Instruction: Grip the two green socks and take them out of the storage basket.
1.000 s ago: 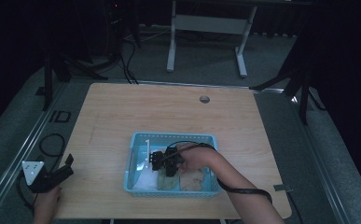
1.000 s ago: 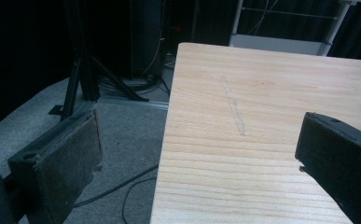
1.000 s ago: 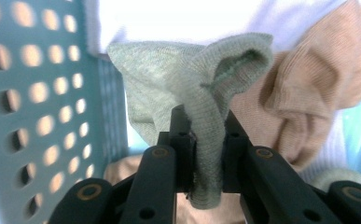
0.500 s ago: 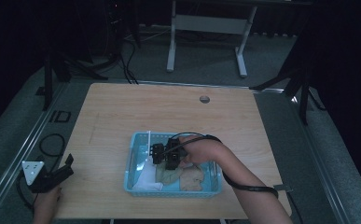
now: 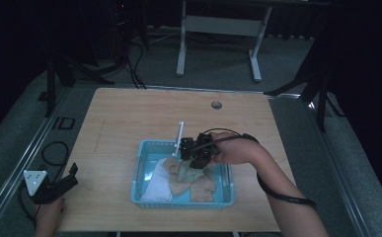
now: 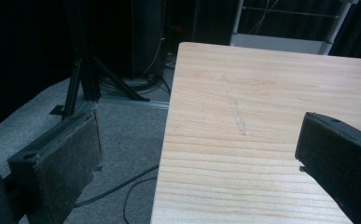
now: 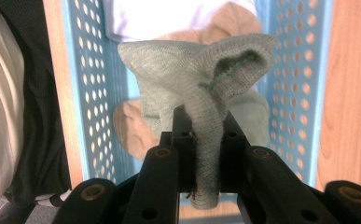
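Note:
A blue perforated basket sits near the front middle of the wooden table. It holds a white cloth and beige socks. My right gripper hangs over the basket's far half, shut on a grey-green sock whose open cuff faces the camera in the right gripper view. The sock dangles from the jaws above the basket wall and the white cloth. My left gripper rests at the table's front-left corner, its jaws wide apart and nothing between them.
A thin white strip leans at the basket's far rim. A round cable hole sits near the table's far edge. Cables lie on the floor left of the table, and a stand's legs are beyond it.
My right gripper has risen and drifted slightly right and away with the grey-green sock pulled up from the pile. The left gripper has stayed put.

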A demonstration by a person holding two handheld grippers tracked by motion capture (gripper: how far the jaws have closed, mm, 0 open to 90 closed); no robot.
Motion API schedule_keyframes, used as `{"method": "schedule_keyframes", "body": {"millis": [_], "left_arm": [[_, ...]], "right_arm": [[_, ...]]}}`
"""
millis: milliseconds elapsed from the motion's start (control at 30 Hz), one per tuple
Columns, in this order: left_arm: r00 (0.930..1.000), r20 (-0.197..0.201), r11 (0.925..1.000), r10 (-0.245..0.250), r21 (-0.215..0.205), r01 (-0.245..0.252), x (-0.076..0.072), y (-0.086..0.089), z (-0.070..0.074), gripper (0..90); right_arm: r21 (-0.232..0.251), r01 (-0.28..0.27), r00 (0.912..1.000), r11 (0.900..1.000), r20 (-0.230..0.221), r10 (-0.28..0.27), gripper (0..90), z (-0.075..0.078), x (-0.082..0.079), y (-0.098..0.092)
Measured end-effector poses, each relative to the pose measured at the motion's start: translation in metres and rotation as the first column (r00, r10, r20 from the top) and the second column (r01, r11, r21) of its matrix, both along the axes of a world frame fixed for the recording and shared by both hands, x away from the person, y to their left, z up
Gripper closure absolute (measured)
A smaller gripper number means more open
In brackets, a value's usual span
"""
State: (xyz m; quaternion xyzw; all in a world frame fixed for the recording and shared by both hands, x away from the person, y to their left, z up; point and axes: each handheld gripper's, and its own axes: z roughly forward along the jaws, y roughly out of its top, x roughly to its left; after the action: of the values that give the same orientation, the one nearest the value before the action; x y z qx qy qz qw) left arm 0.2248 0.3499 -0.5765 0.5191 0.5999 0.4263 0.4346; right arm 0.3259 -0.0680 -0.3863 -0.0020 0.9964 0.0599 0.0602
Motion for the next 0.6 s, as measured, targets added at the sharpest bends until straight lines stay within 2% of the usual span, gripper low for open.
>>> {"method": "schedule_keyframes", "body": {"millis": [367,600], "left_arm": [[1.0,-0.002,1.0,0.003,0.004,-0.003,0.0,0.0,0.0,0.7],[1.0,-0.005,1.0,0.005,0.006,-0.005,0.001,-0.001,0.0,0.7]], "right_arm": [[0.014,0.078,0.9969,0.997,-0.002,-0.078,81.5,0.005,0.006,-0.05],[0.016,0.135,0.9909,0.991,-0.009,-0.135,81.4,0.005,0.006,-0.083]]}}
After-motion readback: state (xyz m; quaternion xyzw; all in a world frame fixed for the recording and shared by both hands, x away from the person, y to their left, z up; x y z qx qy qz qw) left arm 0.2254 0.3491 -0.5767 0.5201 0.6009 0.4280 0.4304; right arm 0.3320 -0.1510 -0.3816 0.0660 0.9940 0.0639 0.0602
